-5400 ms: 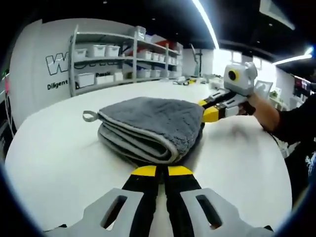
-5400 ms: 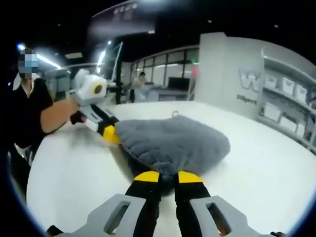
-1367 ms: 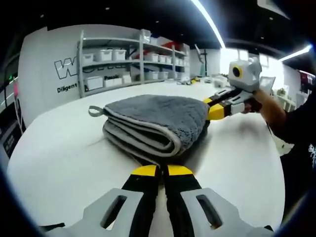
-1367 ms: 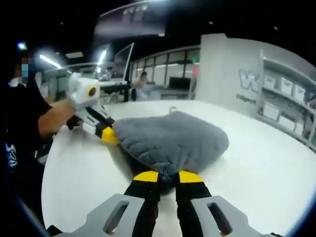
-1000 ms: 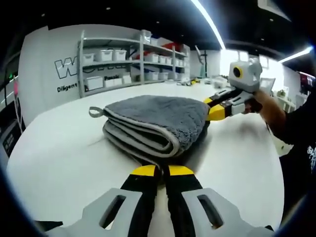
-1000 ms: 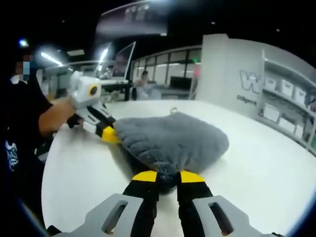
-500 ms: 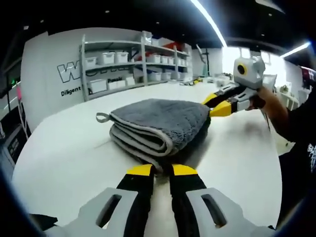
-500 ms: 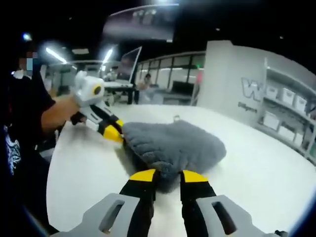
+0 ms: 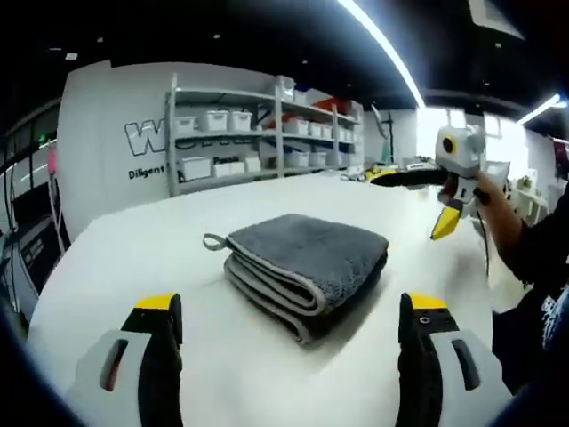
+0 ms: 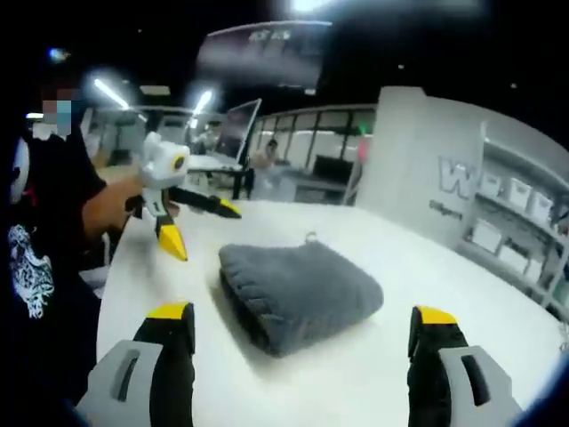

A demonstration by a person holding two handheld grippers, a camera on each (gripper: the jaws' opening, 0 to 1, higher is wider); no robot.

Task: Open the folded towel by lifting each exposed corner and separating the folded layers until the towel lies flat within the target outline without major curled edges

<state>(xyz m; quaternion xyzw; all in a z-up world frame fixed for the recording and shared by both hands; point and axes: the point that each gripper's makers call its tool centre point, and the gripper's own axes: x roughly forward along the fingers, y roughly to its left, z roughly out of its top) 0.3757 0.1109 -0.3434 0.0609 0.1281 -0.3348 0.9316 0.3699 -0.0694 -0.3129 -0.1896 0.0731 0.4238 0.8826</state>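
The grey towel [image 9: 307, 262] lies folded in several layers on the white bench [image 9: 133, 258], with a small hanging loop [image 9: 212, 241] projecting from one corner. In the left gripper view, the folded edges with pale trim face the camera.

The left tool [image 9: 289, 325] has its jaws spread wide, one on each side of the towel and clear of it. In the right gripper view the same tool [image 10: 191, 222] appears beside the towel [image 10: 298, 294], held in a hand [image 10: 133, 205], jaws parted and touching nothing.

The right tool [image 10: 302, 334] likewise has its jaws spread wide, short of the towel and holding nothing. In the left gripper view it [image 9: 427, 200] is held above the bench beyond the towel, jaws apart.

Shelving [image 9: 258, 129] with white bins stands against the wall behind the bench.
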